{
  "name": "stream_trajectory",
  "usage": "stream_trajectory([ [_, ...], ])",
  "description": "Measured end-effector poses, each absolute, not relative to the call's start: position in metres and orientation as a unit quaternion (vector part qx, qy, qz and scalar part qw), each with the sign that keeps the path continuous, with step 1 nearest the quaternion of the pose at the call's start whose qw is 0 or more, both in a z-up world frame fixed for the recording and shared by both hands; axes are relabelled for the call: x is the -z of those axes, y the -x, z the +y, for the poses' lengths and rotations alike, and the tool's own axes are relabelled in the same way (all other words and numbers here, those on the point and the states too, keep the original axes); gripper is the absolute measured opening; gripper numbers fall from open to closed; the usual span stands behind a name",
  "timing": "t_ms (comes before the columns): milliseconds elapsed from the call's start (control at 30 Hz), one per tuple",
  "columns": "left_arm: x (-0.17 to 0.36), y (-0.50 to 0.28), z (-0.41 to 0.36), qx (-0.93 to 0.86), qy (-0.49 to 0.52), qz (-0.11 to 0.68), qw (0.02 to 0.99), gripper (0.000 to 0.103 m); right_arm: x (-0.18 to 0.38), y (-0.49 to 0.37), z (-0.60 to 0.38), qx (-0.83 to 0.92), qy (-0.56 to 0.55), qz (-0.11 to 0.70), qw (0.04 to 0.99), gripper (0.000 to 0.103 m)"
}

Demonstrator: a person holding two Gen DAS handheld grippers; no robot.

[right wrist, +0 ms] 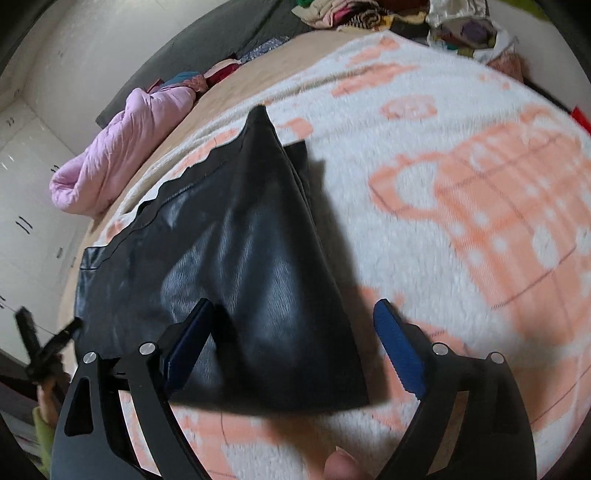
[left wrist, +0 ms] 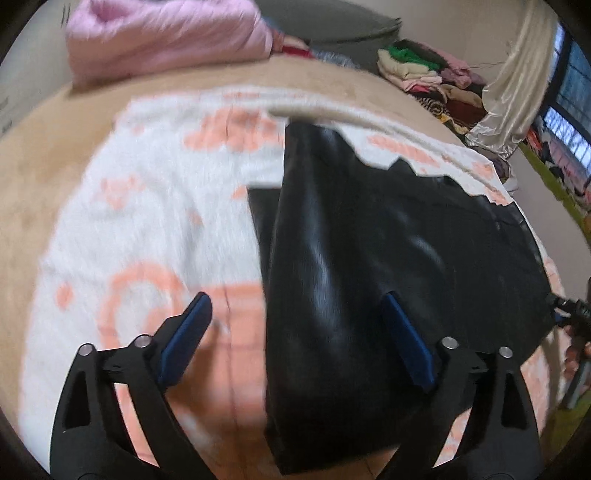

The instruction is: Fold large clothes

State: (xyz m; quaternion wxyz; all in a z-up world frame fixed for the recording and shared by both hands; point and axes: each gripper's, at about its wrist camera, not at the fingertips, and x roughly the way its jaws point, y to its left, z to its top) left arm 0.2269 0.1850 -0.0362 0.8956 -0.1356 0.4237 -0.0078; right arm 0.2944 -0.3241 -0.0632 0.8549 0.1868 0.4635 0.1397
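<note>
A glossy black leather-like garment [left wrist: 369, 236] lies folded on a white blanket with peach prints [left wrist: 140, 206], spread over a bed. My left gripper [left wrist: 295, 306] hovers open above the garment's near left edge; its blue pads [left wrist: 184, 336] touch nothing. In the right wrist view the same black garment [right wrist: 251, 251] runs from far point to near hem. My right gripper [right wrist: 295, 314] stands open over that near hem, nothing pressed between its fingers [right wrist: 399, 347]. The other gripper [right wrist: 44, 343] shows at the left edge.
A pink quilt [left wrist: 166, 33] is bunched at the bed's far side. A heap of mixed clothes [left wrist: 436, 74] lies beyond the bed, beside a pale curtain [left wrist: 517, 77] and window. White cupboards [right wrist: 29, 177] stand at the left. A fingertip [right wrist: 340, 469] shows at the bottom.
</note>
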Motion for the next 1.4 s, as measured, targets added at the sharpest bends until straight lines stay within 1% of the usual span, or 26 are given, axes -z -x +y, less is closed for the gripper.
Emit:
stream_trajectory([
  [33,0.04,-0.226,0.185,0.018,0.153,0.427,0.891,0.087,0.063,-0.293,-0.324,-0.145,-0.186,0.463,0.854,0.07],
  [67,0.044,-0.226,0.185,0.029,0.171,0.432,0.885,0.087,0.064,-0.293,-0.323,-0.163,-0.19,0.465,0.849,0.055],
  [100,0.05,-0.226,0.184,0.041,0.19,0.44,0.877,0.084,0.065,-0.292,-0.322,-0.169,-0.194,0.468,0.846,0.054],
  [133,0.053,-0.225,0.183,0.052,0.203,0.442,0.872,0.078,0.064,-0.292,-0.321,-0.169,-0.192,0.468,0.846,0.048],
  [167,0.056,-0.223,0.182,0.059,0.216,0.441,0.869,0.069,0.063,-0.29,-0.32,-0.172,-0.185,0.469,0.846,0.039],
  [200,0.056,-0.221,0.179,0.056,0.213,0.438,0.872,0.063,0.061,-0.289,-0.321,-0.172,-0.181,0.467,0.848,0.035],
  [300,0.052,-0.212,0.171,0.054,0.199,0.43,0.879,0.054,0.058,-0.287,-0.325,-0.18,-0.188,0.47,0.843,0.03],
  [367,0.05,-0.203,0.167,0.052,0.202,0.428,0.879,0.052,0.056,-0.285,-0.328,-0.179,-0.188,0.472,0.843,0.03],
  [500,0.043,-0.184,0.155,0.054,0.185,0.43,0.882,0.052,0.052,-0.278,-0.332,-0.168,-0.175,0.474,0.846,0.03],
  [567,0.042,-0.178,0.152,0.051,0.18,0.429,0.884,0.052,0.052,-0.275,-0.333,-0.164,-0.176,0.476,0.846,0.031],
  [633,0.043,-0.179,0.152,0.047,0.173,0.428,0.886,0.054,0.052,-0.273,-0.334,-0.154,-0.177,0.475,0.848,0.038],
  [667,0.043,-0.181,0.152,0.047,0.173,0.428,0.886,0.055,0.051,-0.274,-0.334,-0.147,-0.175,0.474,0.85,0.046],
  [733,0.042,-0.183,0.156,0.047,0.178,0.427,0.885,0.058,0.045,-0.27,-0.333,-0.128,-0.164,0.464,0.861,0.053],
  [767,0.042,-0.185,0.157,0.047,0.178,0.427,0.885,0.06,0.037,-0.263,-0.329,-0.114,-0.147,0.45,0.874,0.057],
  [833,0.041,-0.185,0.158,0.046,0.177,0.426,0.886,0.063,0.024,-0.251,-0.324,-0.092,-0.121,0.42,0.895,0.062],
  [900,0.039,-0.184,0.158,0.043,0.176,0.425,0.887,0.066,0.006,-0.234,-0.309,-0.077,-0.088,0.372,0.921,0.071],
  [967,0.038,-0.185,0.159,0.042,0.176,0.423,0.888,0.068,-0.006,-0.221,-0.288,-0.097,-0.055,0.341,0.934,0.071],
  [1033,0.037,-0.185,0.158,0.036,0.171,0.419,0.891,0.072,-0.01,-0.214,-0.262,-0.123,-0.021,0.334,0.934,0.069],
  [1100,0.034,-0.185,0.16,0.028,0.163,0.414,0.895,0.074,-0.004,-0.21,-0.229,-0.161,0.006,0.348,0.923,0.064],
  [1167,0.031,-0.184,0.164,0.025,0.164,0.409,0.898,0.076,0.004,-0.209,-0.206,-0.186,0.014,0.363,0.913,0.054],
  [1333,0.031,-0.188,0.175,0.016,0.171,0.406,0.898,0.078,0.013,-0.208,-0.153,-0.227,0.024,0.384,0.895,0.053],
  [1400,0.032,-0.191,0.18,0.013,0.179,0.406,0.896,0.081,0.014,-0.207,-0.138,-0.233,0.03,0.386,0.892,0.053],
])
